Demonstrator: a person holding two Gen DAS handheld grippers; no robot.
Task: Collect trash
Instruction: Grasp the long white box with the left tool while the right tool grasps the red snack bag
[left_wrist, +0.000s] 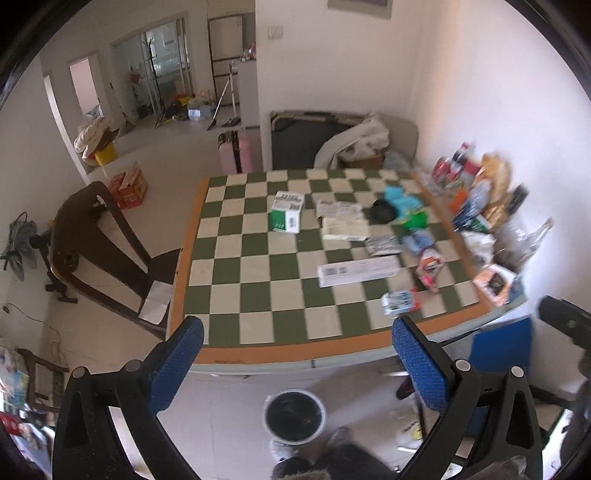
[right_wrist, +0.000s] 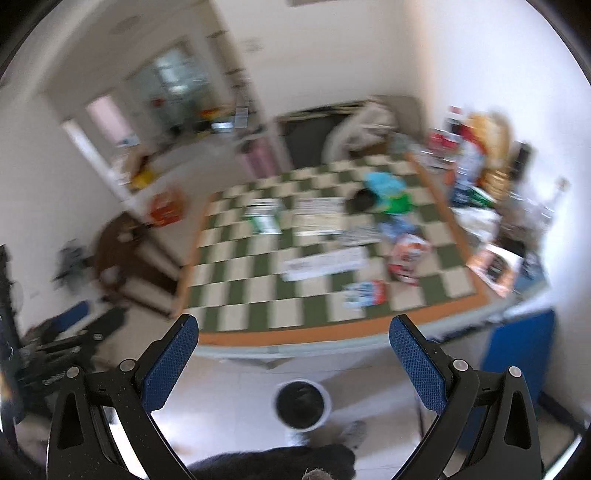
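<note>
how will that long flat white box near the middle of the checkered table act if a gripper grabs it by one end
The long white box looks like thin, flat cardboard, so it is probably light. Grabbed at one end, it may sag or swing. Lying flat on the checkered table, it should slide rather than roll or tip.

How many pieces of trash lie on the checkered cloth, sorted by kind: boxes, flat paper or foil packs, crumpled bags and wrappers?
Cardboard boxes: 3 (green-and-white carton, long white box, small blue-and-red box)
Flat packs: 2 (white printed paper pack, silver foil pack)
Crumpled bags and wrappers: about 5, bunched, blurred
Total: about 10
</note>
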